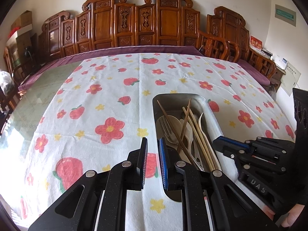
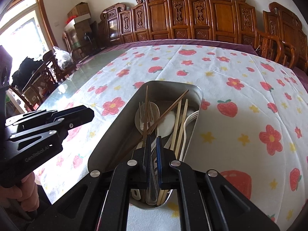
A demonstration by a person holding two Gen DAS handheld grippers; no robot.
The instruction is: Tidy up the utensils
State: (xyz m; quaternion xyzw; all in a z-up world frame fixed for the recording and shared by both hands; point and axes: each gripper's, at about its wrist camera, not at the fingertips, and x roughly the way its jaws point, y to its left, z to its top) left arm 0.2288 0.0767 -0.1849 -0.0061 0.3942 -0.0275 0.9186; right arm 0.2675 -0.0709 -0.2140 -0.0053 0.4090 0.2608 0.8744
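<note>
A steel tray (image 1: 211, 105) is sitting on the bench, on a white cloth (image 1: 115, 96) printed with red flowers and strawberries. Lying jumbled inside it are dark chopsticks (image 1: 173, 127), pale bamboo chopsticks (image 1: 198, 136), a metal fork (image 1: 166, 128) and white spoons (image 1: 187, 129). The left gripper (image 1: 153, 154) is hovering over the tray's left rim, its fingers nearly together with nothing between them. The right gripper (image 1: 231, 144) is reaching in from the right, beside the tray's right wall.
</note>
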